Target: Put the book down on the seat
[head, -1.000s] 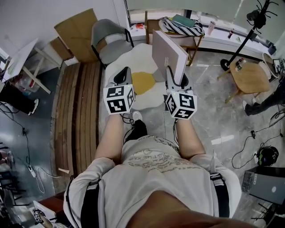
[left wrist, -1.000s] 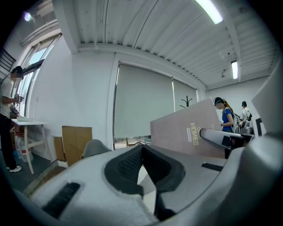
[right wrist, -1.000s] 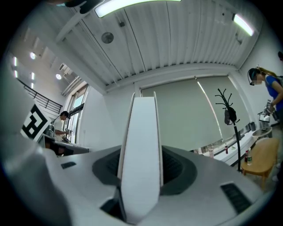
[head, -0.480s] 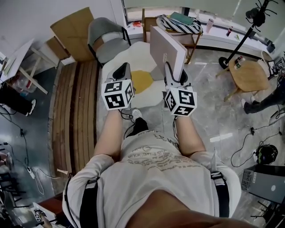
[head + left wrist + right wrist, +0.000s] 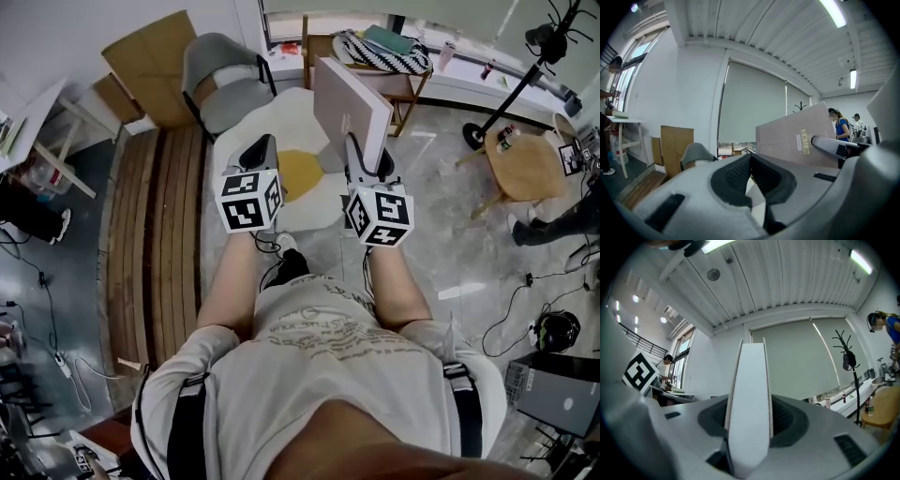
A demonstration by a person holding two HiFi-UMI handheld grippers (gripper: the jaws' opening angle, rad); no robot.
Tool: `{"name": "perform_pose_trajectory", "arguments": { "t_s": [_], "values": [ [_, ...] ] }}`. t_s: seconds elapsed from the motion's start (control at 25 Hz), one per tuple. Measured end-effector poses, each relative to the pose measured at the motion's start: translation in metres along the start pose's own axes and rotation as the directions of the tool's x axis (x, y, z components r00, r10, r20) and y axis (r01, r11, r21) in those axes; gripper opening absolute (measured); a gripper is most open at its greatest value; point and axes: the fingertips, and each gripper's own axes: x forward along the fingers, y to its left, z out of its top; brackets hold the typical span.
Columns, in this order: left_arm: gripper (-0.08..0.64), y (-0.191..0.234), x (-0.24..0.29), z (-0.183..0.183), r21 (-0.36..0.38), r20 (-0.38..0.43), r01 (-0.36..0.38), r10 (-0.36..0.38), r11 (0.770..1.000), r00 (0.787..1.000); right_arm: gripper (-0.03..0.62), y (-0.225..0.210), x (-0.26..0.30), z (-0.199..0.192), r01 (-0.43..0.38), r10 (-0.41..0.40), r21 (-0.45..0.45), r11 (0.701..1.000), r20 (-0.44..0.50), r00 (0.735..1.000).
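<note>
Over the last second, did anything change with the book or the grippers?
Barely. The whole head view shifts slightly up-left, which reads as head motion. Nothing was taken or released. The right gripper stays shut on the upright book; the left gripper stays empty beside it.

Pinkish-beige book [image 5: 349, 101] — grey chair [image 5: 228, 98], white-yellow rug [image 5: 300, 174].

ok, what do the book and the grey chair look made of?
The book: card or paper cover, matte pinkish beige, no glare, printed title; white page edge. The chair: grey shell, matte, probably moulded plastic or fabric-covered, too small to tell; thin black legs, likely metal.
</note>
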Motion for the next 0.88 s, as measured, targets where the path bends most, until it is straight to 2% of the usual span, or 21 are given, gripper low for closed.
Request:
{"name": "perform_pose_trajectory", "arguments": {
  "t_s": [0.36, 0.88],
  "values": [
    [0.021, 0.047, 0.065, 0.007, -0.014, -0.021, 0.007, -0.007, 1.0, 1.0, 0.193, 0.005, 0.081, -0.017, -0.011, 0.011, -0.003, 1.0, -0.026, 1.0],
    [0.021, 0.143, 0.169, 0.036, -0.019, -0.049, 0.012, -0.013, 1.0, 0.999, 0.193, 0.028, 0.231, -0.031, -0.044, 0.041, -0.037, 0.998, -0.074, 0.996]
  ]
}}
